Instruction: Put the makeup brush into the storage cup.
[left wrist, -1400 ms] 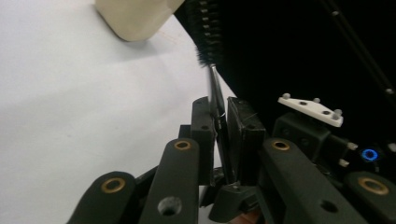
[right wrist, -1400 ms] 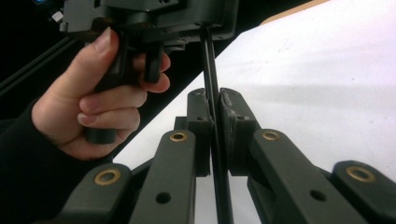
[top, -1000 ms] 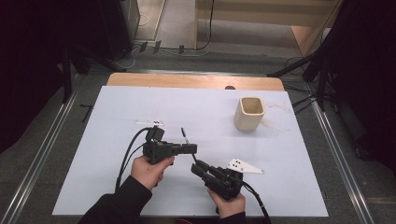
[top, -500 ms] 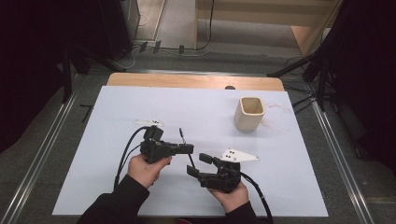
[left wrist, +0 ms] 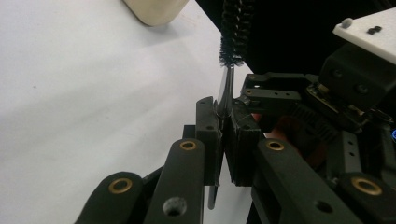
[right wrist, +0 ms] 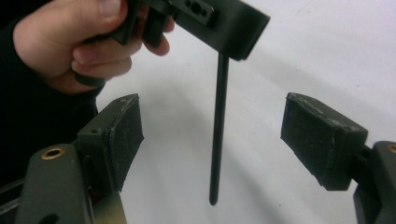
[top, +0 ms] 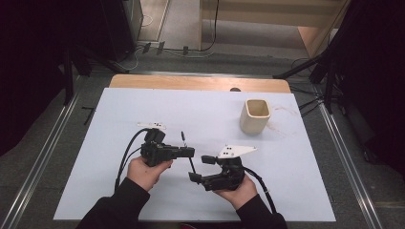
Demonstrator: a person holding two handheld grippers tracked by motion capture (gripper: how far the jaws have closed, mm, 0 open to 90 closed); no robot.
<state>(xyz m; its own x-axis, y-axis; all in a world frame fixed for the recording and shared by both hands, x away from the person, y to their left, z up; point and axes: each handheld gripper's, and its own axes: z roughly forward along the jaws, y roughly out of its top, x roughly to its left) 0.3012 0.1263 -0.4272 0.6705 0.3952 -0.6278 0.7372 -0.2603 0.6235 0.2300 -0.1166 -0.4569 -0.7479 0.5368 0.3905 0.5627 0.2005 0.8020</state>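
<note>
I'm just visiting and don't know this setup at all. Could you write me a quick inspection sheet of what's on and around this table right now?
Surface: white tabletop with a wooden strip along the far edge; faint reddish marks beside the cup.
Job's things: a thin black bristle brush, held off the table; a cream square cup, upright, standing alone far right.
Clutter: nothing seen.
Grippers: left gripper shut on the brush's stem; right gripper open, its pads either side of the stem's lower end, not touching.
Cables: one trails from each gripper toward the person; more lie on the floor beyond the table.
Surroundings: grey floor, metal rails, dark stands.
</note>
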